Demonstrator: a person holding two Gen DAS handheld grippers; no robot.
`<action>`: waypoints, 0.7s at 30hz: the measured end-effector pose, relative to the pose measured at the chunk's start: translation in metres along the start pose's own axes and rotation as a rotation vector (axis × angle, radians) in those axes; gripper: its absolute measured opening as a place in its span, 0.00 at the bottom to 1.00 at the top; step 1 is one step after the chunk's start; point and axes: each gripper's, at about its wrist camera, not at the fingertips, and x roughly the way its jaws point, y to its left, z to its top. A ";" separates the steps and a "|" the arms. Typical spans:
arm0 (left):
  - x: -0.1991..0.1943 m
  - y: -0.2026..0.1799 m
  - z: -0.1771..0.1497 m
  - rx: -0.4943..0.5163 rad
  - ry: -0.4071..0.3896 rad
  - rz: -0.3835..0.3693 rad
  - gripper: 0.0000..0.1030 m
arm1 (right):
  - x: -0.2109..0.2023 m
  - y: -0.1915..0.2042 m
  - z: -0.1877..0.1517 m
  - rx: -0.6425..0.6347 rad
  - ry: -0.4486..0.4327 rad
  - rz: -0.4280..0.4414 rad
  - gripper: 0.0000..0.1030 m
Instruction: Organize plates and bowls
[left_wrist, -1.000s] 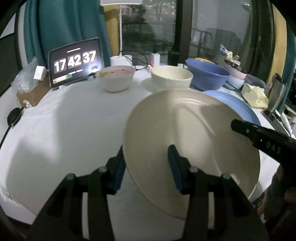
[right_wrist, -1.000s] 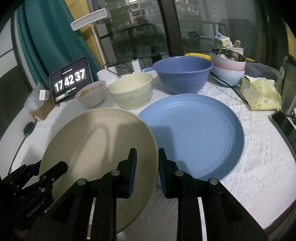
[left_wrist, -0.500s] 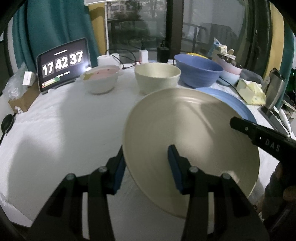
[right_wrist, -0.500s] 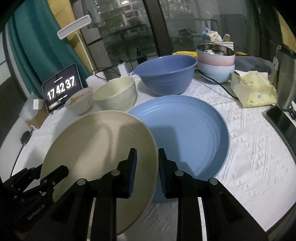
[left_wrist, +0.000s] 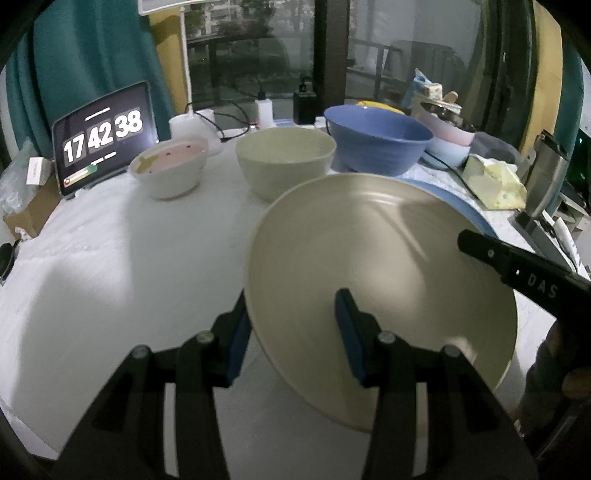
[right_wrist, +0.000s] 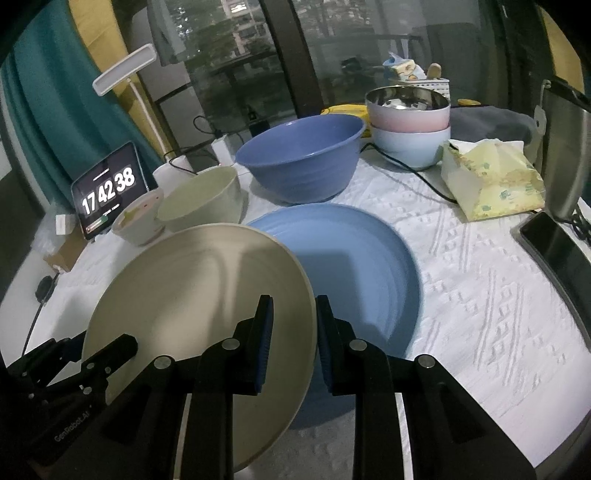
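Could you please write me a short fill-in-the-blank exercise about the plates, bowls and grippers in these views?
1. Both the left gripper and the right gripper grip the rim of the ____ plate.
2. The held plate partly overlaps the ____ plate lying on the table.
3. The cream bowl stands between the pink-lined bowl and the ____ bowl.
4. The clock reads 17 42 ____.

Missing words: cream; blue; blue; 38
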 end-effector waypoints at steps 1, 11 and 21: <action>0.001 -0.002 0.001 0.001 0.000 -0.002 0.44 | 0.000 -0.002 0.001 0.001 -0.001 -0.002 0.24; 0.014 -0.019 0.013 0.020 0.011 -0.020 0.44 | 0.003 -0.020 0.009 0.026 -0.004 -0.021 0.24; 0.032 -0.035 0.023 0.033 0.026 -0.039 0.44 | 0.013 -0.040 0.018 0.041 0.002 -0.051 0.24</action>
